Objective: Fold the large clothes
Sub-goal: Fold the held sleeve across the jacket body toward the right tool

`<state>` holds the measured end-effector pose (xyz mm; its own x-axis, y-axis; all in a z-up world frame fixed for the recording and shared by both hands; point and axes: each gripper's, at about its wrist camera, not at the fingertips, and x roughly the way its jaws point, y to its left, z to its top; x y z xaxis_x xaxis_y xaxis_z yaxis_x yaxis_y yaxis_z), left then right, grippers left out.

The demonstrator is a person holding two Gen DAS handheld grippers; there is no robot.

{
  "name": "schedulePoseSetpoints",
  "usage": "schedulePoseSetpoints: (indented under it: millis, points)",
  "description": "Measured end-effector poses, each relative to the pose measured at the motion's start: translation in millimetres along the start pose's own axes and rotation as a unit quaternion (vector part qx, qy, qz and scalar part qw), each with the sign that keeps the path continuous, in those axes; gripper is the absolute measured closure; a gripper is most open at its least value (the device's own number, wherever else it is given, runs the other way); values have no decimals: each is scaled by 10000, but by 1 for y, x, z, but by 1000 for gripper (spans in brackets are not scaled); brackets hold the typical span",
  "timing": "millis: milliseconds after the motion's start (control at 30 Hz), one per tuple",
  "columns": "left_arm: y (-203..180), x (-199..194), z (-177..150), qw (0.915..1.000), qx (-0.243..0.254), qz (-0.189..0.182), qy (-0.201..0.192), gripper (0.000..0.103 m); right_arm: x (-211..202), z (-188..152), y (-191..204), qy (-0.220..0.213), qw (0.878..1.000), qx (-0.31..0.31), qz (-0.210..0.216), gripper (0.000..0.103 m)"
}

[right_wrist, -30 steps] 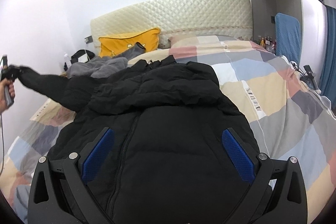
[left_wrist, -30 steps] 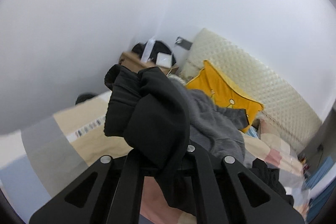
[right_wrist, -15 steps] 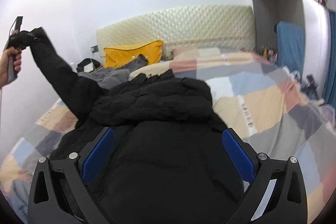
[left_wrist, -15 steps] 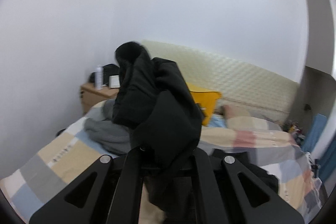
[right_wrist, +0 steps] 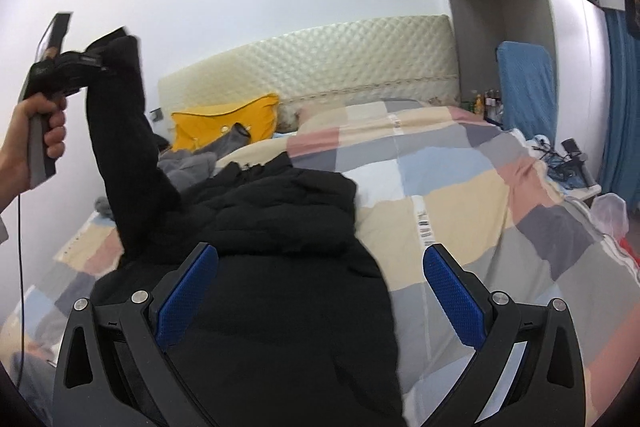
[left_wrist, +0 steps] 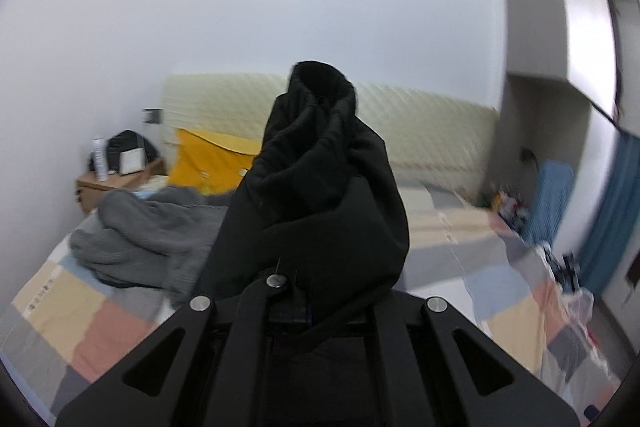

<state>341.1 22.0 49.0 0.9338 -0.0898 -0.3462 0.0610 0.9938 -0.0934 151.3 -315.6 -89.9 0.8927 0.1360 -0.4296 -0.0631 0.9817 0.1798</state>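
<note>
Fingers [right_wrist: 188, 301] of the right gripper [right_wrist: 320, 303] are gaping apart over the black jacket [right_wrist: 280, 287] lying on the bed [right_wrist: 460, 195]; only this view is showing the left gripper [right_wrist: 94, 57] clamping the raised sleeve [right_wrist: 124, 147].

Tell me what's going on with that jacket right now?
A person is folding a black puffer jacket spread on the bed. The left tool is shut on the sleeve cuff, holding it high above the bed. The right tool hovers open over the jacket's body, gripping nothing.
</note>
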Motion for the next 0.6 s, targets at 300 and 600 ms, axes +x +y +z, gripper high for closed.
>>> schedulePoseSetpoints:
  millis: [300,600]
  points:
    - [-129,88,-80,9911,743,-592,928,100,1,-1,-19,-83,9994,325,53,0]
    - [-177,160,-175,9775,783,-798,1788,100,27,-10,-47,180,9980,601,40,0]
